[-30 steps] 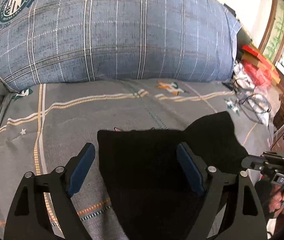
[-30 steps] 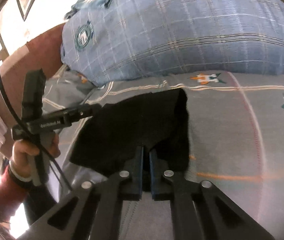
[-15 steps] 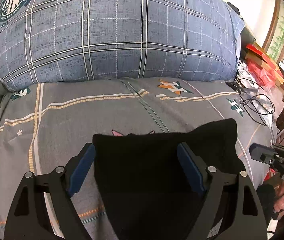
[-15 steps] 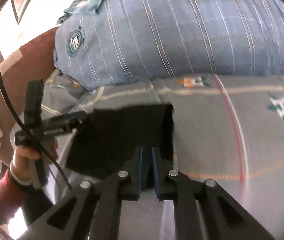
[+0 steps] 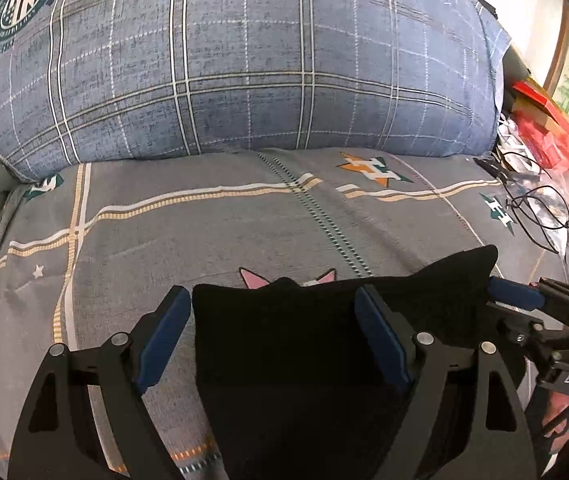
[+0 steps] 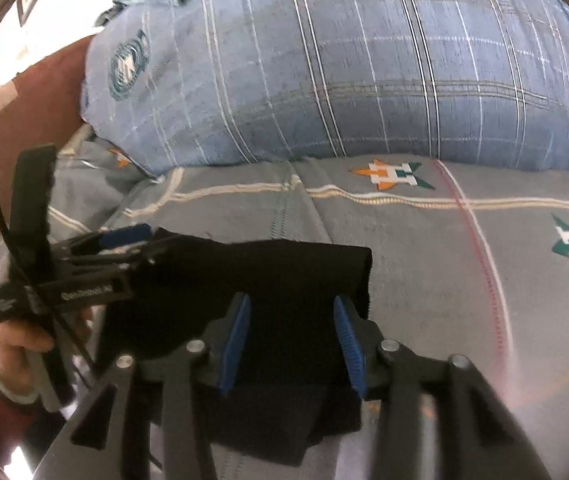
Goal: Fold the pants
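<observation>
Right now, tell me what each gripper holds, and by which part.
Nothing is held. The left gripper is open over the pants; the right gripper is opening, pads clear of the cloth.

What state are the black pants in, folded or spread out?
Folded. The black pants lie as a compact rectangle on the bedsheet, a lower layer showing at the near edge; no legs extend out. Right gripper is opening above them.

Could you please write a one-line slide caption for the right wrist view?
Right hand-held gripper, jaws opening, above folded black pants on a grey patterned bedspread.
</observation>
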